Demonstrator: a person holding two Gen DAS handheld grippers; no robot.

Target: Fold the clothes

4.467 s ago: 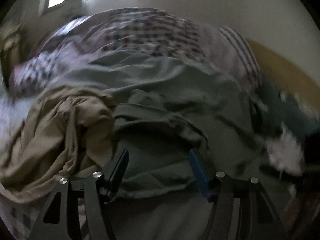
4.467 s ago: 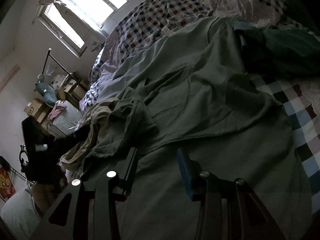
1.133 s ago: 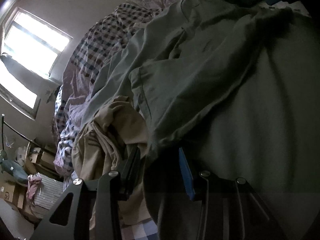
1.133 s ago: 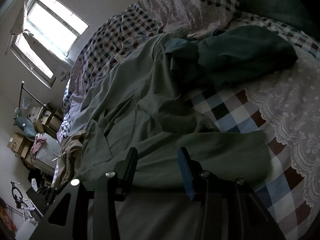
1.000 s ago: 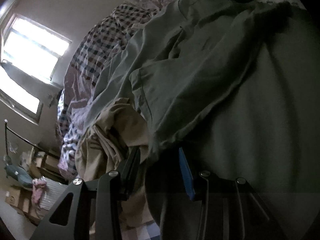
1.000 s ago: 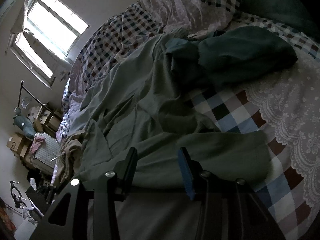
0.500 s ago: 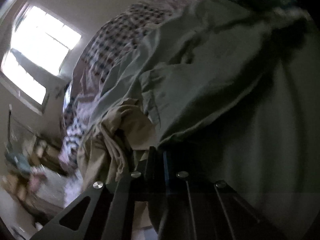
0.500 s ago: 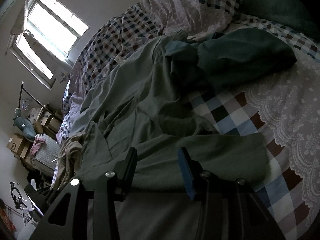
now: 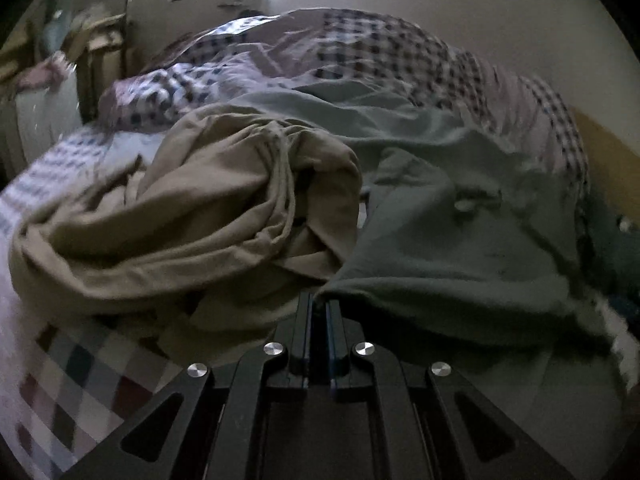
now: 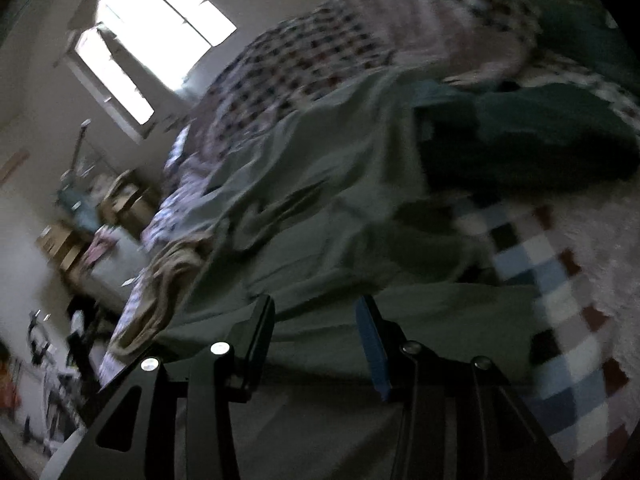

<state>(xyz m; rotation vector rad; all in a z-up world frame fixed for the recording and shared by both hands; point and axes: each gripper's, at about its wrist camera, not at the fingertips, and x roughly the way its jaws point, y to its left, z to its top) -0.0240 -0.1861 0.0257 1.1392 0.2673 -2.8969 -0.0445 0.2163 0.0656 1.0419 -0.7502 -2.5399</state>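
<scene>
A grey-green garment [image 9: 452,236] lies spread over the bed and runs from the middle to the right of the left wrist view. My left gripper [image 9: 319,306] is shut on its near corner, where the cloth bunches between the jaws. The same grey-green garment [image 10: 332,208] fills the middle of the right wrist view. My right gripper [image 10: 316,322] stands open low over its near part, with flat cloth showing between the jaws and nothing pinched.
A crumpled tan garment [image 9: 208,216] lies heaped just left of the held corner, seen also as the tan garment [image 10: 168,280]. A dark teal garment [image 10: 532,140] lies at the far right. A checked quilt [image 9: 360,48] covers the bed, with boxes [image 10: 80,236] beside it under a window [image 10: 152,40].
My left gripper has shut on the grey-green garment's corner and swung round, so the tan heap now sits to its left. The right gripper stays open and has shifted a little.
</scene>
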